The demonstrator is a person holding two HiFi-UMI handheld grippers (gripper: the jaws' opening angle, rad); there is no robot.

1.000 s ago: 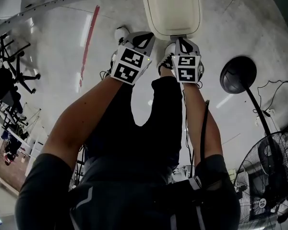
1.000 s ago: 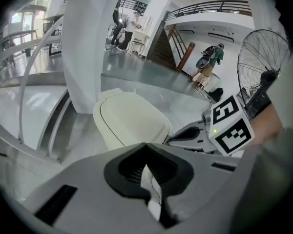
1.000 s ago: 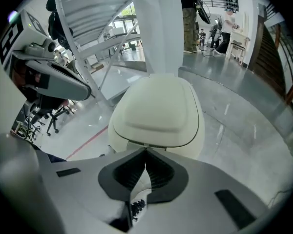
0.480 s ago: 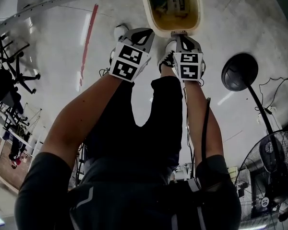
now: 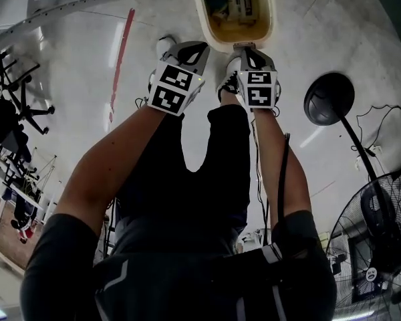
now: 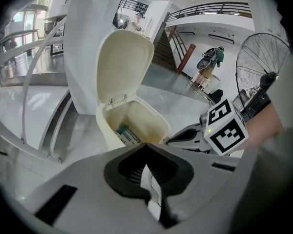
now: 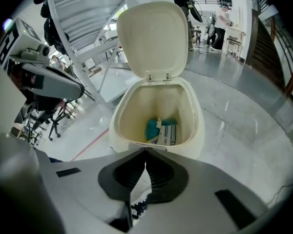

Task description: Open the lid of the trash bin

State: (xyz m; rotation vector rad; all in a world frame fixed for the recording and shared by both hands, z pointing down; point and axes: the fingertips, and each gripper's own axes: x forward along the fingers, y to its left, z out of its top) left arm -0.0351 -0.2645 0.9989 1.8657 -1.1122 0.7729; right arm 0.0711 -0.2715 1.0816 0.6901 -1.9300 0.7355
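Observation:
The cream trash bin (image 5: pixel 202 15) stands on the floor at the top of the head view, its inside showing. Its lid (image 7: pixel 154 38) stands upright on the rear hinge, also seen as the lid (image 6: pixel 124 65) in the left gripper view. Teal and printed rubbish (image 7: pixel 161 129) lies at the bottom of the bin. My right gripper (image 5: pixel 244 48) is shut, its tips at a small tab on the bin's front foot. My left gripper (image 5: pixel 199 48) is shut too and hangs just left of the bin's front, holding nothing.
A standing fan (image 5: pixel 381 226) and a black round base (image 5: pixel 329 102) are at the right, with cables on the floor. A red line (image 5: pixel 122 52) runs along the floor at the left. A white pillar (image 6: pixel 88 43) rises behind the bin. Chairs stand far left.
One second ago the lid lay flat on the bin. It swung up half a second ago and stands upright now. Both grippers have hardly moved.

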